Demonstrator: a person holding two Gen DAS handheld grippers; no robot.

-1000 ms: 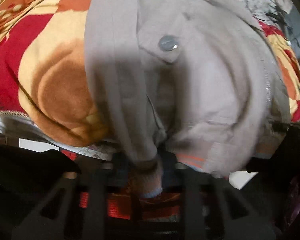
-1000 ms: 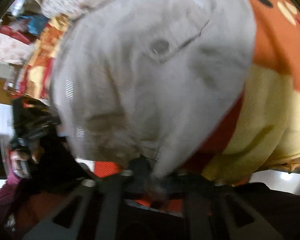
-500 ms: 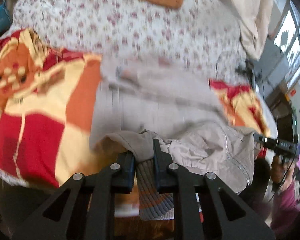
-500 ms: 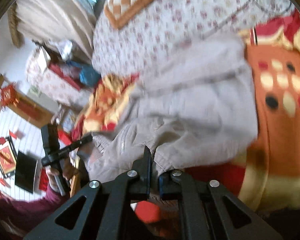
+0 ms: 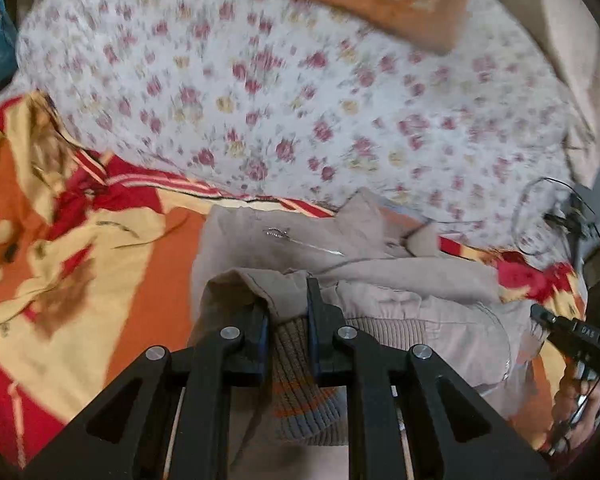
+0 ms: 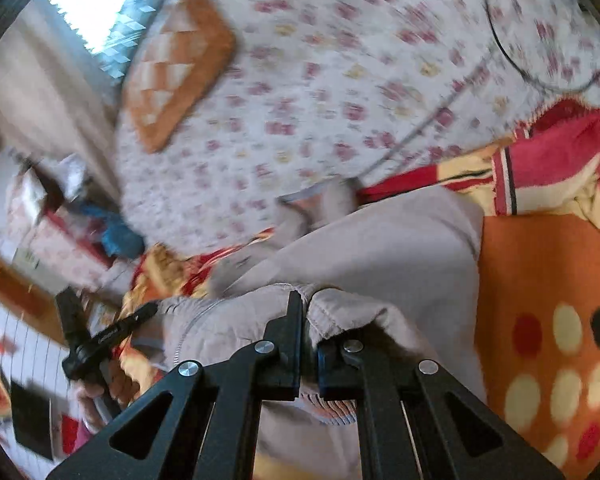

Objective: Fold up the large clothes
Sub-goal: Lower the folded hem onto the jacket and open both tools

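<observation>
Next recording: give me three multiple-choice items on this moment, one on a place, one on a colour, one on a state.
1. Where does the far part of the jacket lie?
A. on the patterned blanket
B. on a chair
C. on the floor

2. What colour is the jacket?
A. navy
B. beige-grey
C. green

3. What are the right gripper fingers doing?
A. standing wide open
B. pinching the jacket's hem
C. holding a pillow

Answers: 1 A, the fabric spreads over the red, orange and yellow blanket; 2 B, both views show pale beige-grey cloth; 3 B, the hem is clamped between the closed fingers.
</observation>
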